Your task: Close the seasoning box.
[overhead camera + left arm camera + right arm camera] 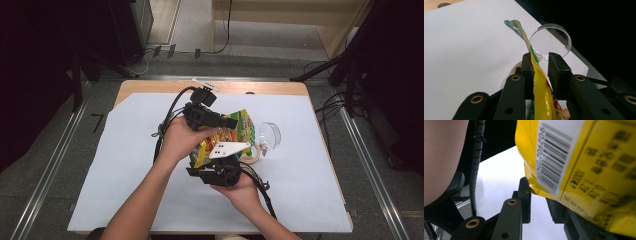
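I hold a yellow snack bag (227,137) up off the desk (125,165), just beside the clear glass (269,135) that lies tipped on the white sheet. My left claw (227,122) has the bag's top seam between its jaws; in the left gripper view the seam (534,66) lies against one pad with a gap to the other, so I cannot tell whether it truly pinches. My right claw (220,172) comes at the bag's lower edge (536,190) (barcode side facing me); its far pad is hidden behind the bag, so that grip is uncertain too. As I judge it, the bag is lifted and braced at both ends but remains sealed; opening it, and probably pouring toward the glass, is left.
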A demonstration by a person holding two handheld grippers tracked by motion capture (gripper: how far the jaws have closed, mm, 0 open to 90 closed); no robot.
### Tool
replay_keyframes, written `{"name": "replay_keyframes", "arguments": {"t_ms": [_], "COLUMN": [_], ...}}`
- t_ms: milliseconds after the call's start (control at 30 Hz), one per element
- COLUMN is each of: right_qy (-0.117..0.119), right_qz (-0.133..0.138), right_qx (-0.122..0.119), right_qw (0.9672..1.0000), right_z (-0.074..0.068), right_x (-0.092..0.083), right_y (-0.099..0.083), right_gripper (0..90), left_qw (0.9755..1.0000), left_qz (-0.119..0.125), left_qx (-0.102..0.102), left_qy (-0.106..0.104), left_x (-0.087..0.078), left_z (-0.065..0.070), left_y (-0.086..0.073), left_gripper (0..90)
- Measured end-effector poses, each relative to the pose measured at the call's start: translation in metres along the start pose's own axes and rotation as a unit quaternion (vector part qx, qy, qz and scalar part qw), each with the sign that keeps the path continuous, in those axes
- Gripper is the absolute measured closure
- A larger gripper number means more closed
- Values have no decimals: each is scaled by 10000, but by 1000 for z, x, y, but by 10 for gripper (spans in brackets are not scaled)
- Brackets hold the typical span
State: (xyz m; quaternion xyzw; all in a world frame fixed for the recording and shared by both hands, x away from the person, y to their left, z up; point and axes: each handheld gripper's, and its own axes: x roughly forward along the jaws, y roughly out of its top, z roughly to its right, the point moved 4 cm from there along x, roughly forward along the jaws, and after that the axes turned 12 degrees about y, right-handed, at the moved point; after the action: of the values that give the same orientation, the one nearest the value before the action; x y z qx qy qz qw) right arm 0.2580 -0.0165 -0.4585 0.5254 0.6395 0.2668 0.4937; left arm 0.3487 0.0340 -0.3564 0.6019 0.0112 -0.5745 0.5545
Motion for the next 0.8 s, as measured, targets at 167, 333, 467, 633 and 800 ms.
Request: {"name": "replay_keyframes", "arguments": {"t_ms": [167,333,467,633,800], "right_qy": [5,18,26,29,-23], "right_qz": [6,23,26,32,49], "right_qx": [7,13,41,41,-34], "right_qw": [10000,10000,10000,10000,10000], "right_z": [0,-1,-2,-1,0], "right_x": [0,0,0,1,-1], "right_y": [0,1,1,0,0], "right_gripper": [757,757,758,761,763], "left_qw": [10000,10000,10000,9999,9998], "left_qz": [-13,9,-7,29,65], "left_qx": [-3,-3,16,117,167], "left_qy": [11,14,11,91,119], "left_x": [0,-1,-1,-3,-4], "left_z": [0,1,2,8,10], "left_y": [0,0,0,0,1], "left_gripper": [752,752,752,750,749]}}
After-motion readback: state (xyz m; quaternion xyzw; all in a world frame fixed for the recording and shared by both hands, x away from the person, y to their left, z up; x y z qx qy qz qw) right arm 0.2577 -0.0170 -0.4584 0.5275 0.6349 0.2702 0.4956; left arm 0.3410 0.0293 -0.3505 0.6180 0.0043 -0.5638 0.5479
